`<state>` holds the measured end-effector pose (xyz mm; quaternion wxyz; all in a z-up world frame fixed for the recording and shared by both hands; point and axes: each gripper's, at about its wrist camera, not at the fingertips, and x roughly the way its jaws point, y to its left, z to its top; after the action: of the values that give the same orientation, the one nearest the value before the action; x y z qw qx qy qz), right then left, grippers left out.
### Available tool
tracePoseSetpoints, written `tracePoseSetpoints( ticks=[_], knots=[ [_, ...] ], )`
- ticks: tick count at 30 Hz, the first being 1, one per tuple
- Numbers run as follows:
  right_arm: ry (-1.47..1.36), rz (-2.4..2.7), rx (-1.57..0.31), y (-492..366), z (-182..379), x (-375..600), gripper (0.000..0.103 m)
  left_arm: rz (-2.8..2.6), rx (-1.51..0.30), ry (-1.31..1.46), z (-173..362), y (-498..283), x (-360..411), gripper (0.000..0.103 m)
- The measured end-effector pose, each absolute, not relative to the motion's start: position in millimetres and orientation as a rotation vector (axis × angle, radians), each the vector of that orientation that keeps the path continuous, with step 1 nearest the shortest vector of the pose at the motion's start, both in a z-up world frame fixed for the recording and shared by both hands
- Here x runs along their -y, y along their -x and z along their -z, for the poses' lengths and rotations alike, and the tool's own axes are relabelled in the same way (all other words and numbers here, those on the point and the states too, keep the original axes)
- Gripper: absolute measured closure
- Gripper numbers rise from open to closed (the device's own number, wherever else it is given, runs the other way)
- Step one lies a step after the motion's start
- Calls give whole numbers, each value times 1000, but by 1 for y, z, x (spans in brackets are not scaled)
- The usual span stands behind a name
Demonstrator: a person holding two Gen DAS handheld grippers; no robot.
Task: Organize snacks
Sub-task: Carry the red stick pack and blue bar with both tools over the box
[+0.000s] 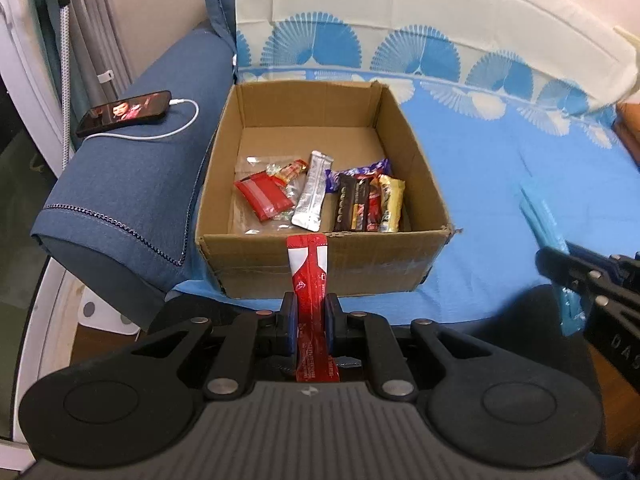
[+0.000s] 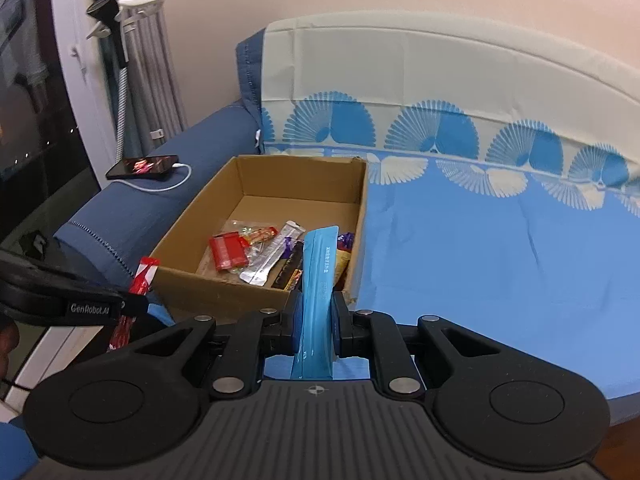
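Observation:
My left gripper is shut on a red and white snack sachet that stands up in front of the near wall of a cardboard box. My right gripper is shut on a light blue sachet, held upright just short of the box's near right corner. Inside the box lie several snacks: a red packet, a silver sachet, dark chocolate bars and a yellow bar. The right gripper with its blue sachet shows at the right edge of the left wrist view.
The box sits on a sofa seat under a blue patterned cloth. A phone on a white charging cable rests on the blue armrest left of the box. A clip-on stand and curtains are at the far left.

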<state>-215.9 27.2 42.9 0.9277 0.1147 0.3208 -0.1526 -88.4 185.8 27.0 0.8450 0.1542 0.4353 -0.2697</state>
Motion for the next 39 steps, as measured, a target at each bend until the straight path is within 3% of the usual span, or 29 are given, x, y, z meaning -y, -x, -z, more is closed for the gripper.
tracePoseSetpoints(
  ticks=[22, 39],
  knots=[
    [-201, 314, -682, 213, -40, -33, 87, 588, -915, -324, -23, 90, -182, 88],
    [-192, 315, -717, 175, -37, -12, 87, 534, -908, -279, -35, 24, -172, 88]
  ],
)
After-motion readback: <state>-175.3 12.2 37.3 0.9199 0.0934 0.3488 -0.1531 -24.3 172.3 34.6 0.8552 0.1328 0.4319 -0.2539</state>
